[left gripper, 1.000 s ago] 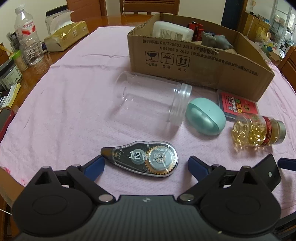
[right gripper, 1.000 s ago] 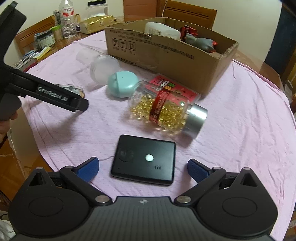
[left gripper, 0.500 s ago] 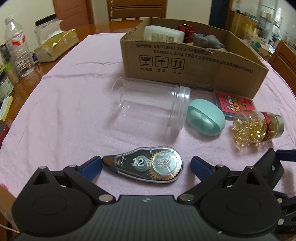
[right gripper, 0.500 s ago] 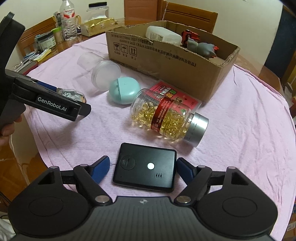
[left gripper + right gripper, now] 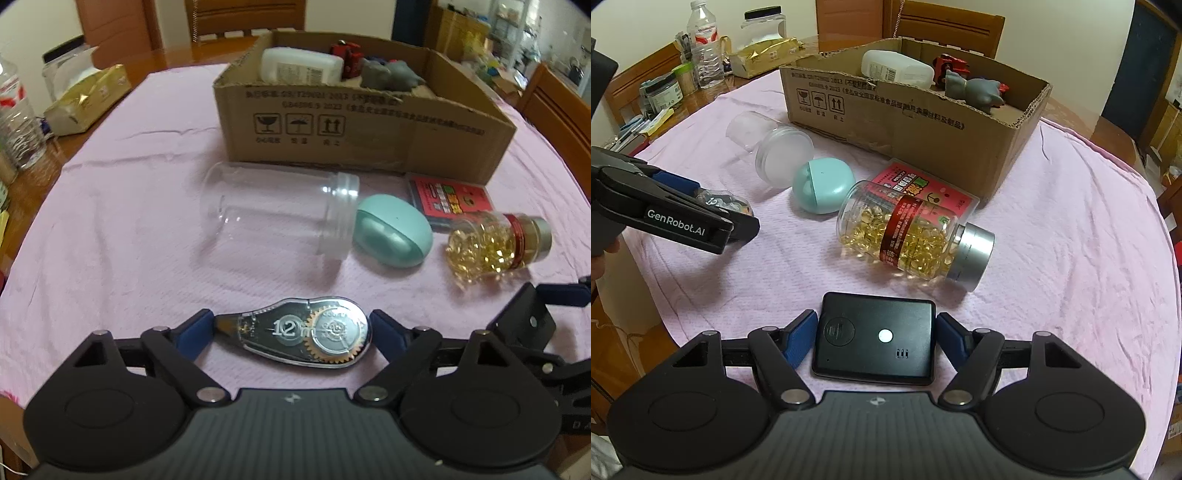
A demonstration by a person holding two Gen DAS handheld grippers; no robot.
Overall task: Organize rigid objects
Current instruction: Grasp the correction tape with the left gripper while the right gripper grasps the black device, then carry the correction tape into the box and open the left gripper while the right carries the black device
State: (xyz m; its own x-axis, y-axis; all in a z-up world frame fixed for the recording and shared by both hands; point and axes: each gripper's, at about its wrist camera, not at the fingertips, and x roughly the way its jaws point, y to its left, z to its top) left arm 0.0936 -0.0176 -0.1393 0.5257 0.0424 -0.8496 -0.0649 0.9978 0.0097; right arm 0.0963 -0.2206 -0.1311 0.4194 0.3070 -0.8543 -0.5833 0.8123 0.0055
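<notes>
A clear correction tape (image 5: 303, 336) lies lengthwise between the jaws of my left gripper (image 5: 290, 332). The jaws are closing, and the blue pads (image 5: 195, 334) meet its two ends. A flat black device (image 5: 875, 339) with a white dot lies between the closing jaws of my right gripper (image 5: 875, 328), whose pads touch its sides. Both objects rest on the pink cloth (image 5: 1071, 240). Behind them lie a clear jar (image 5: 273, 214), a teal case (image 5: 391, 236), a capsule bottle (image 5: 912, 236) and a red card pack (image 5: 450, 195). The open cardboard box (image 5: 369, 147) stands beyond.
The box holds a white bottle (image 5: 301, 70), a red toy car (image 5: 951, 66) and a grey toy (image 5: 975, 92). A water bottle (image 5: 705, 48), a tissue pack (image 5: 88, 99) and jars crowd the far left of the wooden table. Wooden chairs stand behind.
Both grippers' jaws have closed inward from wide open: the left onto the ends of the correction tape, the right onto the sides of the black device. Neither hand has shifted.
</notes>
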